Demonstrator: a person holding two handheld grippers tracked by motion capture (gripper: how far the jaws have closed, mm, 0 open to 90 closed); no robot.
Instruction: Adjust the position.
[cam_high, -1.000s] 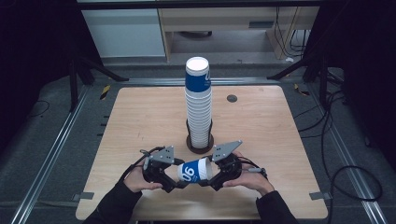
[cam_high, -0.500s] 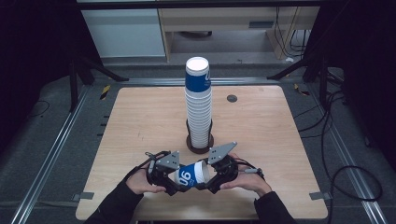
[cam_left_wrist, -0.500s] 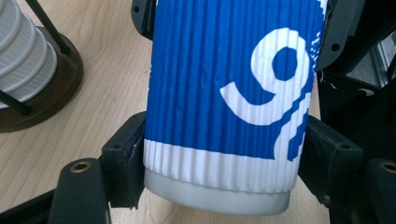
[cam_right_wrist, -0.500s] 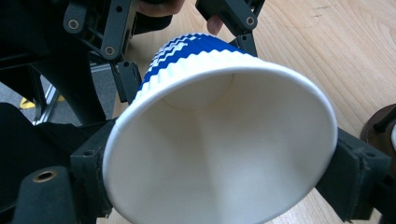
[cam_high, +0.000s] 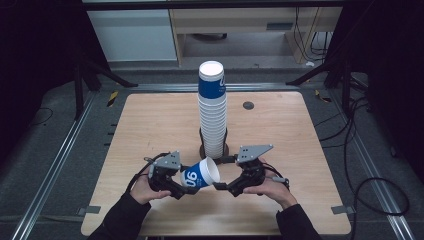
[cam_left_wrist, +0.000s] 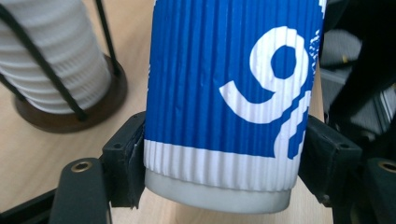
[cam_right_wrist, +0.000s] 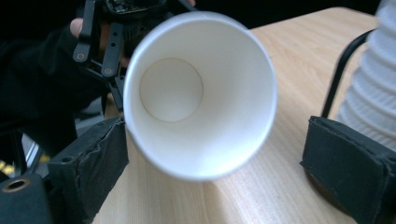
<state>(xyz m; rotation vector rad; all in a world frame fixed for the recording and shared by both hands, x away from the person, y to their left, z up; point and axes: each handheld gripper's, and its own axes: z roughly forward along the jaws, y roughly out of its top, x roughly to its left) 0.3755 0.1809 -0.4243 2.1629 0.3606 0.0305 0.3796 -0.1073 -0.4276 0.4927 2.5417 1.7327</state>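
Note:
A blue ribbed paper cup (cam_high: 199, 176) with a white "9" lies on its side above the table's near edge, mouth toward the right. My left gripper (cam_high: 183, 186) is shut on it near the base; in the left gripper view both pads squeeze the cup (cam_left_wrist: 224, 93). My right gripper (cam_high: 220, 185) faces the cup's white mouth (cam_right_wrist: 201, 93). Its jaws have just been opening and stand open, the rim between them with a wide gap at the right pad (cam_right_wrist: 350, 172). Behind stands a tall stack of white cups (cam_high: 212, 115) topped by a blue one.
The stack sits in a black wire holder with a round dark base (cam_high: 205, 149) at the middle of the wooden table (cam_high: 300, 130). A small dark disc (cam_high: 248, 105) lies at the back right. Metal rails and cables run along the table's sides.
The right gripper's jaws have come off the cup's rim and drawn back slightly to the right. The cup stays in the left gripper, its mouth tilted up a little more.

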